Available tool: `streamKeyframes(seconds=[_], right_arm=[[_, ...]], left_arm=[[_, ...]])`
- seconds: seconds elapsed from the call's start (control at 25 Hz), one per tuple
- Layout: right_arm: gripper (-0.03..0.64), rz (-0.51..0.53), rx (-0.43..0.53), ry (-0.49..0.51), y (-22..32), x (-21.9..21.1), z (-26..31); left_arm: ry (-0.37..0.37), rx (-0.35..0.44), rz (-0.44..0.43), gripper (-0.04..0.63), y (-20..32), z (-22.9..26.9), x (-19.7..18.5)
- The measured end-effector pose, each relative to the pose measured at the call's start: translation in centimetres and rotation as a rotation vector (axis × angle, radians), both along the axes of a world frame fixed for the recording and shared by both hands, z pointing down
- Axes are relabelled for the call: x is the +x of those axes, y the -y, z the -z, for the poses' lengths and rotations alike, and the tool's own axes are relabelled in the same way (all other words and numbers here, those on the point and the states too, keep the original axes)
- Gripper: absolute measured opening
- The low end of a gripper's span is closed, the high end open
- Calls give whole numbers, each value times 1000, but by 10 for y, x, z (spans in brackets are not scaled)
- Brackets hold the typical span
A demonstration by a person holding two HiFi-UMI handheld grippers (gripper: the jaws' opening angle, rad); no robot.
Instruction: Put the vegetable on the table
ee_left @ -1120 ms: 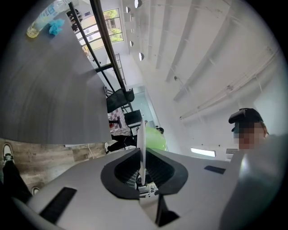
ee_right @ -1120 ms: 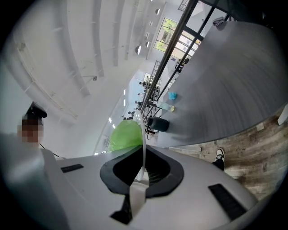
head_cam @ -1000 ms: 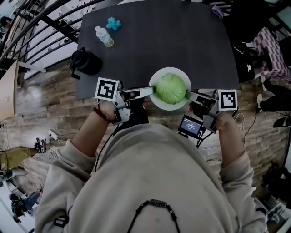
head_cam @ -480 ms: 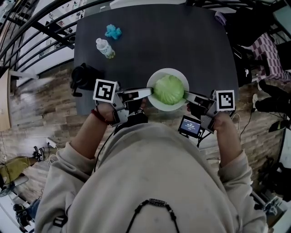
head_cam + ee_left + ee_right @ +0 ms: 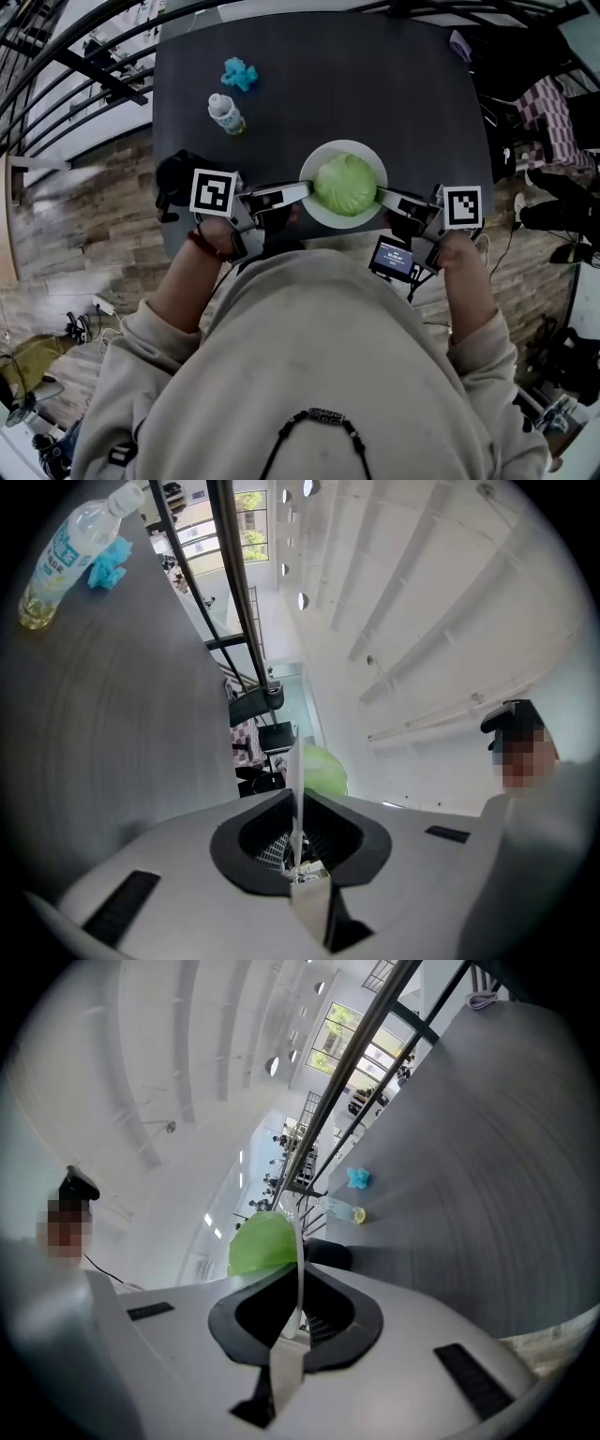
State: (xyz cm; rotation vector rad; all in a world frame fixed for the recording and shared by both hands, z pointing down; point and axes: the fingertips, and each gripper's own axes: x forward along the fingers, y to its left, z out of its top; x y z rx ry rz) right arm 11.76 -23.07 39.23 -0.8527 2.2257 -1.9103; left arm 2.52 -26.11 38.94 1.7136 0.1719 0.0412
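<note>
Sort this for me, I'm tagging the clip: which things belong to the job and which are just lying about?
Job in hand: cabbage; white plate under it; left claw and right claw, each shut on the plate's rim; dark table.

Lying about: water bottle; small blue object; black jug; purple item at the table's far corner.

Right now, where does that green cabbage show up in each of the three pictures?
Head view: the cabbage lies on the white plate, just above centre.
Left gripper view: a green sliver right of the plate's thin edge, below centre.
Right gripper view: a green dome left of the plate's edge, near centre.
Shared landmark: the water bottle on the dark table.
</note>
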Motion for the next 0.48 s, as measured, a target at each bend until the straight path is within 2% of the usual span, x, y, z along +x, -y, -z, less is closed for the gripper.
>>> streamKeyframes(seconds=[0.28, 0.48], right_arm=[[25, 2, -17, -30, 30, -13, -10], [25, 17, -18, -12, 39, -17, -10]], left_arm=[[0, -40, 12, 37, 30, -16, -16], [-5, -30, 34, 37, 37, -13, -19]])
